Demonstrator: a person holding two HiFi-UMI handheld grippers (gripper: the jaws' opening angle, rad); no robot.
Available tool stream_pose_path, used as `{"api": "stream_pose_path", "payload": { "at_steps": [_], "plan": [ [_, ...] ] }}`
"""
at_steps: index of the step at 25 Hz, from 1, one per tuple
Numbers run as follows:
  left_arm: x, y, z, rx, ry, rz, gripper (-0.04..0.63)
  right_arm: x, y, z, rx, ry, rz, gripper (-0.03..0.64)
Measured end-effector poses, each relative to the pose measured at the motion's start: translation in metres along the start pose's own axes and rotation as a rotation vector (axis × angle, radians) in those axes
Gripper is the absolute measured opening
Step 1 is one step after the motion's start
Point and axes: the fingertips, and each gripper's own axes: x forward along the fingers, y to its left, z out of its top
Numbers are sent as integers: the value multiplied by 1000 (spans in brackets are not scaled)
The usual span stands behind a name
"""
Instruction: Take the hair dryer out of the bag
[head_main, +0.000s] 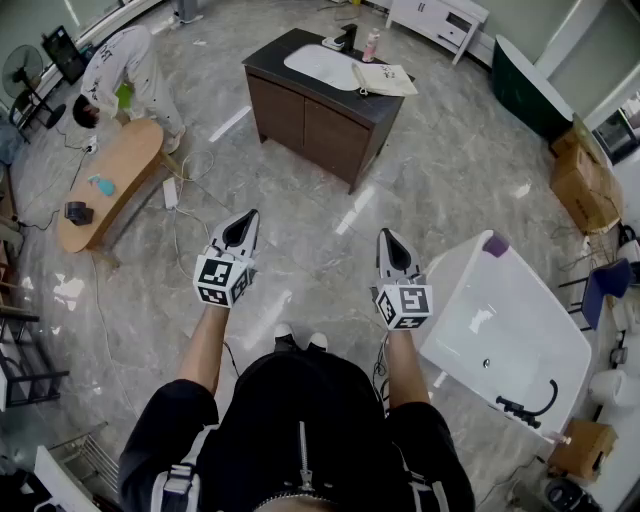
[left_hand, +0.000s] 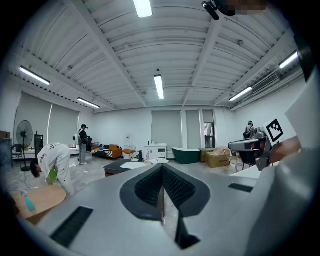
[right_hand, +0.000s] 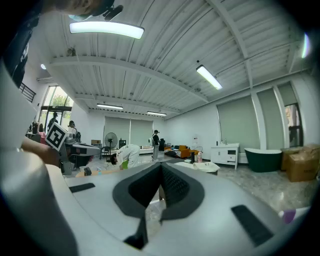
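The person stands on the marble floor (head_main: 450, 170) and holds both grippers out in front, about level. The left gripper (head_main: 249, 214) has its jaws pressed fully together. The left gripper view shows the dark pads meeting in one thin line at the left gripper (left_hand: 162, 168), and they hold no object. The right gripper (head_main: 386, 234) is the same, with its jaws fully closed and empty, as its own view shows at the right gripper (right_hand: 161, 168).

Ahead stands a dark cabinet (head_main: 310, 115) with a white basin (head_main: 320, 66) set in its top surface. At the right end of this surface, near the corner, lies a pale bag (head_main: 386, 79), and a pink bottle (head_main: 372, 44) stands just behind it. The hair dryer itself cannot be made out. Both grippers are well apart from the cabinet, and a wide strip of free floor lies between them and its front edge.

On the right, the rim of a white bathtub (head_main: 455, 262) comes near the right gripper. On the left, a low wooden surface (head_main: 115, 175) stands well apart, with cables (head_main: 190, 165) on the floor beside it and a person (head_main: 125, 65) bending over its far end. Cardboard boxes (head_main: 585, 180) stand at the right side of the room.
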Motion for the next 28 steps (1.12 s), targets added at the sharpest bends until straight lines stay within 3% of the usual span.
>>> {"api": "stream_pose_path", "payload": {
  "at_steps": [11, 15, 17, 21, 28],
  "plan": [
    [1, 1, -9, -11, 25, -12, 29, -7, -4, -1, 30, -4, -23, 8],
    [4, 6, -11, -15, 21, 0, 198, -4, -4, -5, 29, 4, -19, 89],
    [4, 13, -9, -18, 9, 16, 232, 0, -7, -6, 19, -7, -39, 150],
    [5, 24, -5, -29, -1, 29, 238, 6, -11, 0, 12, -14, -74, 206],
    [3, 55, -10, -31, 11, 24, 238, 28, 3, -1, 11, 7, -74, 213]
  ]
}}
